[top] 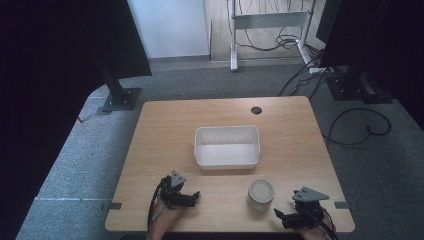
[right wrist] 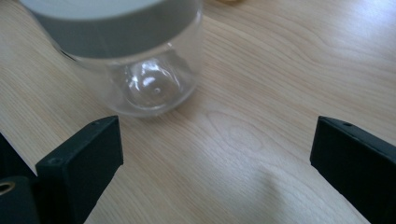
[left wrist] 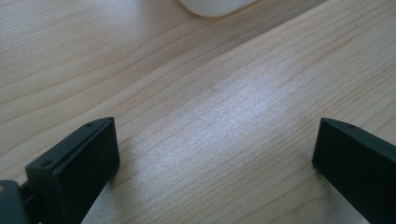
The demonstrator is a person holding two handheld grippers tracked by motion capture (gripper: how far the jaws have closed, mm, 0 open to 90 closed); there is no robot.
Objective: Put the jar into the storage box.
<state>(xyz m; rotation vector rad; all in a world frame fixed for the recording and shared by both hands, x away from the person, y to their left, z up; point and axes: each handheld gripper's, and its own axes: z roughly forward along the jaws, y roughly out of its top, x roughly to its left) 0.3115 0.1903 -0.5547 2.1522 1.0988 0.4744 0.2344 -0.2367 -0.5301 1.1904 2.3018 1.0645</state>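
Here the left hand-held gripper (top: 194, 195) sits low over the table (top: 165, 125) at about 7 o'clock of the high view, the person's hand (top: 162, 217) coming in from the bottom edge, its grey three-cornered plate up and its jaws pointing toward 3 o'clock. In the left gripper view its two black jaws stand wide apart with nothing but bare wood grain between them, and a rounded corner of the white tub (left wrist: 215, 5) shows at 12 o'clock. The right hand-held gripper (top: 278, 215) rests at about 5 o'clock of the high view, near the front edge of the table, jaws pointing toward 9 o'clock and spread wide too; in the right gripper view they hold nothing, only tabletop lying between them.

The jar (top: 261, 194) stands upright on the table just beside the right hand-held gripper, up at about 11 o'clock from its jaw tips and apart from them. It is clear, with a pale lid screwed on, and through the glass wall in the right gripper view it looks empty. The jar sits ahead of the jaws in that view, off toward 11 o'clock rather than between them.

The white tub, a rectangular open-topped one, stands at the middle of the table, at 12 o'clock of the jar and near it without touching; its inside looks bare
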